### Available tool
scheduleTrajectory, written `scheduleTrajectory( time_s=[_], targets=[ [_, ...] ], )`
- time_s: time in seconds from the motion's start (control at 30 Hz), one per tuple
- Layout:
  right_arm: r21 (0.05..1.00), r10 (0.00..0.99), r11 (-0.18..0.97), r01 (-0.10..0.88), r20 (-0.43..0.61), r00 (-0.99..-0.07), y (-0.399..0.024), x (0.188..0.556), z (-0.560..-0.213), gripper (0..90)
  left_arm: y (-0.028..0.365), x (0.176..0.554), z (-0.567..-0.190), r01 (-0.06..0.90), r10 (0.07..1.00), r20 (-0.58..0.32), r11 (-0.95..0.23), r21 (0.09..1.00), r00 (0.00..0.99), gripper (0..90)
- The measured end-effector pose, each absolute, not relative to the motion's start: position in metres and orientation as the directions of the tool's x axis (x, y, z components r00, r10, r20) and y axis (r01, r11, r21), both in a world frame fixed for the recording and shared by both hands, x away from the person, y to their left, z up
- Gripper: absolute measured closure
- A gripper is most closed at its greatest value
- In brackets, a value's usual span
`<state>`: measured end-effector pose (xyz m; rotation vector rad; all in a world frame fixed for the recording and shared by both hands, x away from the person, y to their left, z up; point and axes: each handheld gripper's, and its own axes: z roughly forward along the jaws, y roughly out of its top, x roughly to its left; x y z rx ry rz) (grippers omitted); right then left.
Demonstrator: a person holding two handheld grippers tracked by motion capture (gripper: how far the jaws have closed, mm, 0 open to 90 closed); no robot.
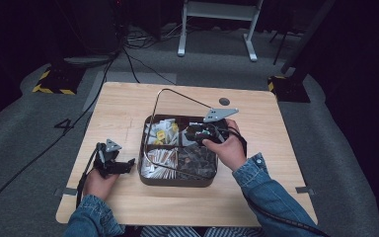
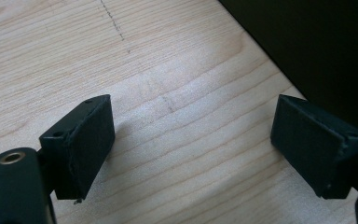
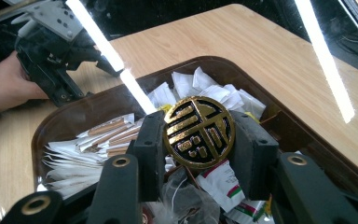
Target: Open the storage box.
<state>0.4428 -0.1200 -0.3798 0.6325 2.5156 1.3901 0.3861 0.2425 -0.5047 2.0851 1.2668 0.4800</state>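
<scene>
- Grey carpet and dark stands surround a light wooden table (image 1: 128,106), seen from above with a person's denim sleeves entering at its near edge.
- Dark compartmented tray (image 1: 144,177) sits at the table's middle, nearer the near edge; it holds white sachets (image 3: 74,156), wrapped packets and tea bags in separate sections.
- Clear lid (image 1: 177,106), glinting with reflected light strips, is lifted and tilted over the tray's far side.
- Right gripper (image 3: 198,154) hangs above the tray; its jaws are partly closed and clamp a round black-and-gold knob (image 3: 199,132) from both sides. The knob belongs to the clear lid.
- Left gripper (image 2: 191,144) rests on bare wood just beside the tray's left wall (image 2: 317,51), jaws spread wide with nothing between them.
- Small dark hole (image 1: 224,101) marks the table's far right area.
</scene>
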Motion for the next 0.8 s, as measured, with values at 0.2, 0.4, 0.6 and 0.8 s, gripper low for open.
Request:
scheduleTrajectory(
  time_s=[0.2, 0.4, 0.6, 0.8],
  targets=[
    [0.856, 0.47, 0.441, 0.27, 0.036, -0.882, -0.13, 0.441, -0.372, 58.8, 0.243, 0.386, -0.505, 0.649, 0.883, -0.027, -0.323, 0.689, 0.468, 14.6],
    [0.854, 0.49, 0.446, 0.268, 0.018, -0.871, -0.142, 0.441, -0.366, 58.8, 0.243, 0.386, -0.505, 0.649, 0.884, -0.026, -0.323, 0.689, 0.467, 14.6],
    [0.86, 0.522, 0.426, 0.28, 0.019, -0.853, -0.161, 0.443, -0.363, 58.8, 0.243, 0.386, -0.505, 0.65, 0.884, -0.027, -0.323, 0.688, 0.467, 14.7],
    [0.858, 0.561, 0.418, 0.298, 0.015, -0.828, -0.187, 0.445, -0.361, 58.8, 0.243, 0.386, -0.505, 0.65, 0.885, -0.027, -0.32, 0.69, 0.465, 14.8]
  ],
)
